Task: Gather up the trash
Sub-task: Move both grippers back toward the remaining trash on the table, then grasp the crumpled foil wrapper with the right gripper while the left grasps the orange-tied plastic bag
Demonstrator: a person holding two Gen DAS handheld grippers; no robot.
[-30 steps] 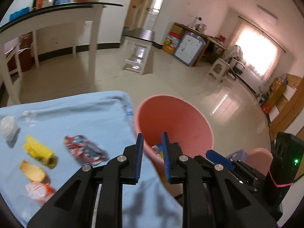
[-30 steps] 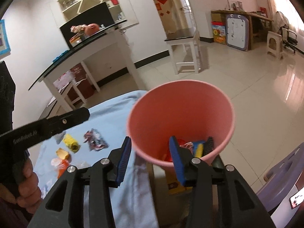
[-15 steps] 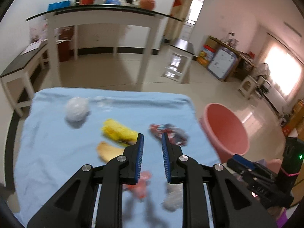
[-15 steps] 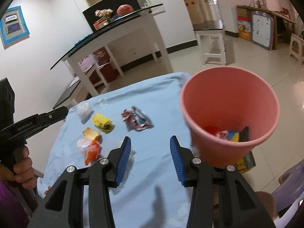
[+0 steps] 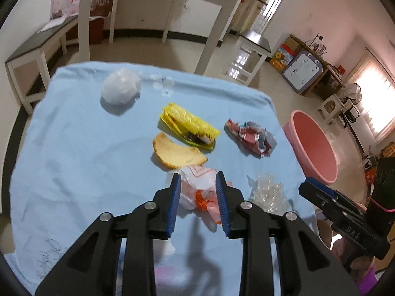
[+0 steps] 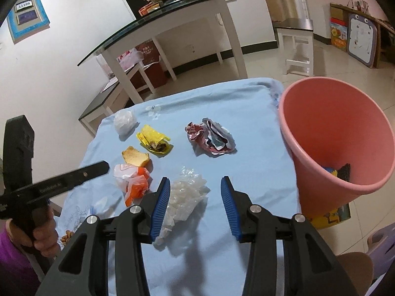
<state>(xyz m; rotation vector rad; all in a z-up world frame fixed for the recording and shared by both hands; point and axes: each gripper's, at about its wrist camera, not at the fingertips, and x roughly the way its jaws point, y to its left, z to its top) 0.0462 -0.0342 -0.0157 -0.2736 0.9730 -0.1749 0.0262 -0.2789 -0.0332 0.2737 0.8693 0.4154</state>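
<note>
Trash lies on a light blue tablecloth (image 5: 74, 148): a white plastic ball (image 5: 121, 89), a yellow wrapper (image 5: 188, 125), an orange peel (image 5: 176, 154), a crumpled red wrapper (image 5: 251, 138), an orange-and-white plastic bag (image 5: 201, 188) and clear crumpled plastic (image 5: 267, 192). My left gripper (image 5: 197, 203) is open, its fingers on either side of the orange-and-white bag. My right gripper (image 6: 195, 203) is open above the clear plastic (image 6: 185, 197). The pink bin (image 6: 338, 143) stands at the table's right edge with trash inside.
A glass-topped white table (image 6: 172, 22) and a low bench (image 5: 32, 49) stand behind. A small white stool (image 5: 249, 51) and a tiled floor lie beyond the table. Nuts (image 6: 66, 235) lie at the cloth's near left edge.
My left gripper has swung from over the pink bin back to the table and down over the orange-and-white bag, opening wider. My right gripper has moved left from the bin over the clear plastic.
</note>
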